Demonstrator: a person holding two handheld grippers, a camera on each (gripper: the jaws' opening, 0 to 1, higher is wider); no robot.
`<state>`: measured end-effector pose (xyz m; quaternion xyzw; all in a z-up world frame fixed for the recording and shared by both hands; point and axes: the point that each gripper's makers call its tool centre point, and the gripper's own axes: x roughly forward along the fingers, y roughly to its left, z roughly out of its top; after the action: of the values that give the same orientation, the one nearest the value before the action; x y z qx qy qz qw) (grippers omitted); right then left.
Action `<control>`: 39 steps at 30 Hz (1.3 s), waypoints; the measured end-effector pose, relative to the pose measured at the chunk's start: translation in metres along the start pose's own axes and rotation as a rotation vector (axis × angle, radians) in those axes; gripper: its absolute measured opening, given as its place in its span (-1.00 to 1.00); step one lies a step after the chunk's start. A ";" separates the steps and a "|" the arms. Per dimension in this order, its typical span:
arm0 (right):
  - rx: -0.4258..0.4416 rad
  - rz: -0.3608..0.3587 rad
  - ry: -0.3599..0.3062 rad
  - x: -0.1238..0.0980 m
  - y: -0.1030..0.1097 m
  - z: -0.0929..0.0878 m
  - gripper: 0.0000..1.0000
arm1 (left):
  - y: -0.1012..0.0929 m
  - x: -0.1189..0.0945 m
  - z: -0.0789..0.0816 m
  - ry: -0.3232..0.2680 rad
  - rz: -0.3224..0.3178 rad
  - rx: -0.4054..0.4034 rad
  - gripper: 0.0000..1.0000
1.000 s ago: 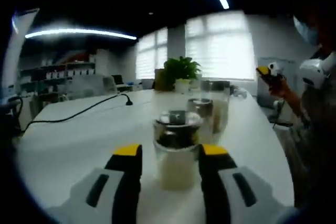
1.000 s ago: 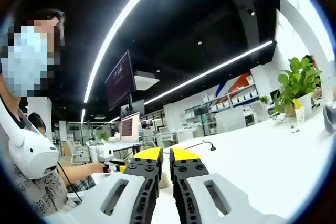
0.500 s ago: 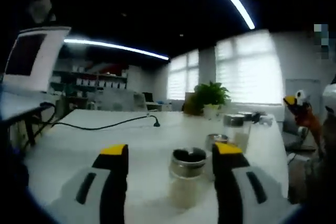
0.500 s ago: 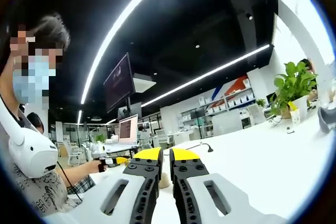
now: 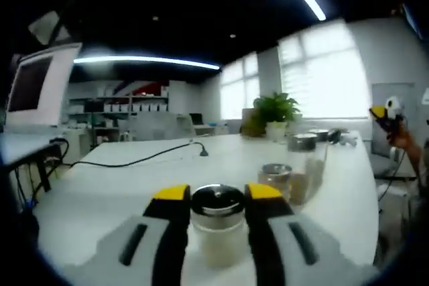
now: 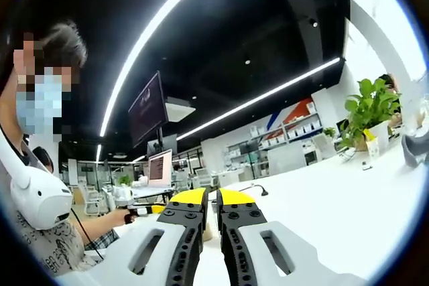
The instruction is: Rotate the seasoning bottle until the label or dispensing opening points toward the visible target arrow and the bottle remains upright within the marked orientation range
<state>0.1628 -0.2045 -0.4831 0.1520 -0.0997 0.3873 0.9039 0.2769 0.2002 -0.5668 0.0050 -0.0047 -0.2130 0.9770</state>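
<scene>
While my left gripper reaches over the white table, its yellow-tipped fingers pinch the seasoning bottle from both sides just below its metal cap; the bottle stands upright at the near edge. Two more shakers stand farther off to the right, near a potted plant. My right gripper holds its fingers pressed together, gripping nothing.
</scene>
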 end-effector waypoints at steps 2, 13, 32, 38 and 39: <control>0.000 0.000 0.001 -0.001 0.000 0.000 -0.93 | -0.006 -0.001 -0.001 0.017 -0.030 -0.011 -0.34; 0.009 -0.005 -0.001 -0.003 -0.003 0.000 -0.93 | -0.030 -0.003 -0.001 0.034 -0.293 -0.019 -0.34; -0.012 0.092 0.047 0.028 0.015 -0.007 -0.93 | -0.025 0.002 0.001 -0.007 -0.382 -0.068 -0.02; -0.012 0.123 0.058 0.039 0.010 -0.013 -0.93 | -0.021 -0.003 0.013 -0.148 -0.129 -0.118 -0.04; -0.019 0.132 0.066 0.041 0.010 -0.014 -0.93 | -0.018 -0.004 0.017 -0.176 -0.082 -0.111 -0.02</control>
<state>0.1844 -0.1653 -0.4822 0.1237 -0.0831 0.4501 0.8805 0.2659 0.1857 -0.5498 -0.0676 -0.0784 -0.2523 0.9621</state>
